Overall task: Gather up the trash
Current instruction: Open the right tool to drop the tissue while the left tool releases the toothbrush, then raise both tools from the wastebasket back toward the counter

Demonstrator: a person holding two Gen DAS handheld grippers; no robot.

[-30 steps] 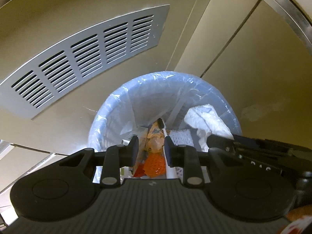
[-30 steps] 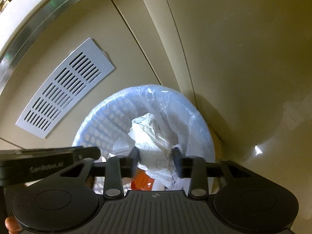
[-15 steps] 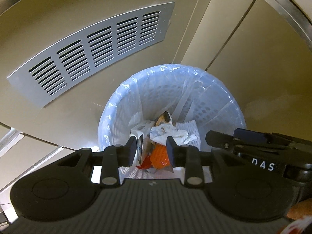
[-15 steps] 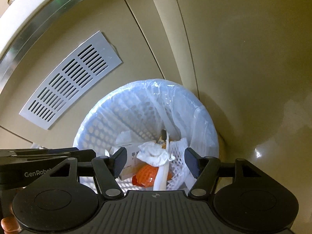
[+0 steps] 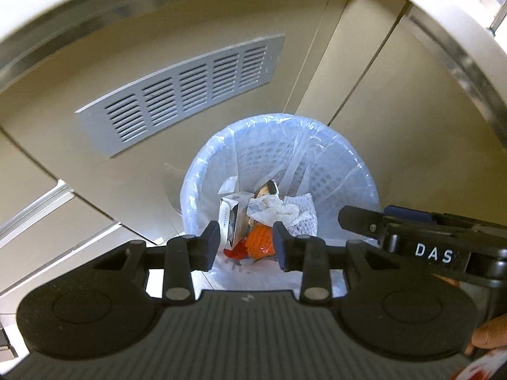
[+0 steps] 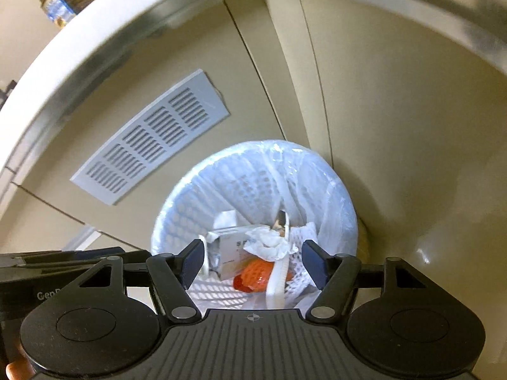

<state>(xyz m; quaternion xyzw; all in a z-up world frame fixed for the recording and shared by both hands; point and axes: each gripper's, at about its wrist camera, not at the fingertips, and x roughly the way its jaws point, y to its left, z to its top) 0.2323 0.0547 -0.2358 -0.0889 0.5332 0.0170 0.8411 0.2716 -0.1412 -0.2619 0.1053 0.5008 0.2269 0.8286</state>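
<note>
**Ann:** Left claw [image 5: 246, 243] hangs over the bin, jaws parted and nothing pinched between them. They have just been easing apart.

**Bo:** And on its left, a grey vent [image 5: 180, 95] is set in the beige cabinet wall.

**Ann:** Now the bin [image 5: 336, 158]: white, perforated, lined with a clear bag, standing on the floor against that cabinet. All the trash lies at its bottom.

**Bo:** From the left in there: a small white carton [image 5: 230, 218], an orange wrapper [image 5: 259, 243] near us, a crumpled tissue [image 5: 272, 210] on top, then white foam netting [image 5: 304, 218].

**Ann:** Over to the right claw [image 6: 253, 264]. Jaws wide, clear of everything, and they have just been spreading too.

**Bo:** Same pile shows between them from above, with a white tube [image 6: 277, 280] slanting beside the wrapper.

**Ann:** Both claws are side by side above the rim, each showing at the edge of the other's camera.
</note>
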